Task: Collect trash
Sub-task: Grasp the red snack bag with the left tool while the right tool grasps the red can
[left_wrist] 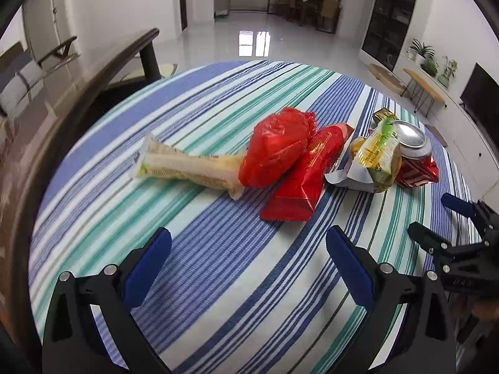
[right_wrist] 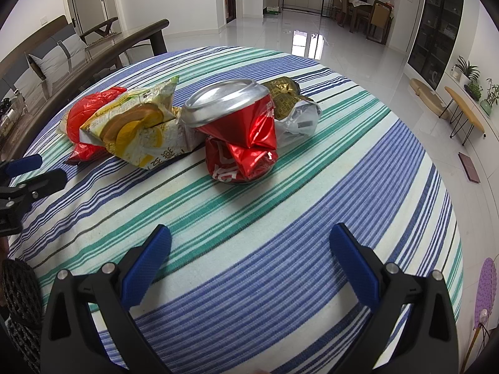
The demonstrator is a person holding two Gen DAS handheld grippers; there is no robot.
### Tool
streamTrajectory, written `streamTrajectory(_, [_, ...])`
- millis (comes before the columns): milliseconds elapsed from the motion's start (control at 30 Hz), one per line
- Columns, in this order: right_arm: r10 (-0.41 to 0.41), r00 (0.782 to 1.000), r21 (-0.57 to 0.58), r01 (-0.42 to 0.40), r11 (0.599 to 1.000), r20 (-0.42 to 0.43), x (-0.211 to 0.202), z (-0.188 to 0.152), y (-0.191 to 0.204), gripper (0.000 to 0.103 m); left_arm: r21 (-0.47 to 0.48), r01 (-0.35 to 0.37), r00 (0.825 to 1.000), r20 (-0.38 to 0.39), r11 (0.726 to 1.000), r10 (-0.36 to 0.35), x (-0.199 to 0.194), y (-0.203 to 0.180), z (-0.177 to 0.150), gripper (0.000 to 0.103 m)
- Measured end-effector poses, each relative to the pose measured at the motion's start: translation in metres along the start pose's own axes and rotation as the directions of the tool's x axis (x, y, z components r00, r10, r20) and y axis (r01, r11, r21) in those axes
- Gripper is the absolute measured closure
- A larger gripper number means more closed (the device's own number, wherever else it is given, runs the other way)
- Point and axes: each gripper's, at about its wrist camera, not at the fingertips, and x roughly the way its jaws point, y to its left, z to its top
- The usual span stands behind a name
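Note:
Trash lies in a row on the striped tablecloth. In the left wrist view: a long pale wrapper, a crumpled red plastic bag, a red foil packet, a yellow-green snack bag, a crushed red can and a gold wrapper. My left gripper is open and empty, short of the red packet. In the right wrist view the crushed can is straight ahead, with the snack bag to its left and the gold wrapper behind. My right gripper is open and empty.
A dark wooden bench armrest runs along the table's left side. A woven dark basket shows at the lower left of the right wrist view. A purple item sits beyond the table's right edge. Glossy floor lies beyond.

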Motion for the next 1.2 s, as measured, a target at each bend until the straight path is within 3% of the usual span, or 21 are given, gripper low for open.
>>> streamTrajectory(133, [0.074,0.997,-0.037,-0.073,0.997,0.018,-0.016,-0.014,-0.012,0.005,0.023,0.051,0.999,-0.009,0.998,-0.05,0.003,0.006,0.006,0.005])
streamTrajectory(300, [0.112,0.987,0.003,-0.113,0.994,0.118,-0.038,-0.007,-0.04,0.005,0.089,0.091,0.996,0.003,0.992,-0.092,0.008,-0.003,0.012,0.007])
streamTrajectory(400, [0.111,0.987,-0.044,-0.107,0.993,0.115,-0.036,-0.001,-0.042,0.005,0.092,0.107,0.994,0.001,0.99,-0.107,0.016,-0.008,0.016,0.022])
streamTrajectory(500, [0.226,0.969,-0.069,-0.219,0.973,0.103,-0.03,0.012,-0.036,0.006,0.066,0.125,0.992,-0.019,0.99,-0.124,0.028,-0.009,0.018,0.033])
streamTrajectory(600, [0.234,0.968,-0.103,-0.225,0.969,0.092,-0.02,0.022,-0.027,0.021,0.094,0.123,0.992,0.003,0.988,-0.124,0.029,-0.016,0.02,0.033])
streamTrajectory(667, [0.219,0.973,-0.114,-0.209,0.971,0.079,-0.011,0.032,-0.023,0.025,0.107,0.123,0.992,0.016,0.987,-0.125,0.029,-0.02,0.021,0.033])
streamTrajectory(767, [0.225,0.972,-0.096,-0.219,0.971,0.065,0.002,0.039,-0.026,0.043,0.138,0.112,0.993,0.014,0.984,-0.115,0.033,-0.026,0.022,0.035])
streamTrajectory(833, [0.233,0.97,-0.097,-0.227,0.969,0.061,0.005,0.039,-0.026,0.063,0.153,0.102,0.994,0.013,0.983,-0.105,0.035,-0.029,0.022,0.055])
streamTrajectory(933, [0.245,0.967,-0.083,-0.24,0.967,0.066,0.002,0.035,-0.029,0.064,0.156,0.125,0.992,0.016,0.98,-0.129,0.032,-0.031,0.022,0.073])
streamTrajectory(1067, [0.239,0.969,-0.086,-0.233,0.969,0.065,-0.015,0.021,-0.034,0.067,0.186,0.128,0.991,0.006,0.974,-0.132,0.022,-0.039,0.015,0.075])
streamTrajectory(1200, [0.23,0.972,-0.056,-0.228,0.972,0.039,-0.034,-0.001,-0.05,0.067,0.143,0.135,0.991,-0.037,0.98,-0.131,0.008,-0.04,-0.009,0.074])
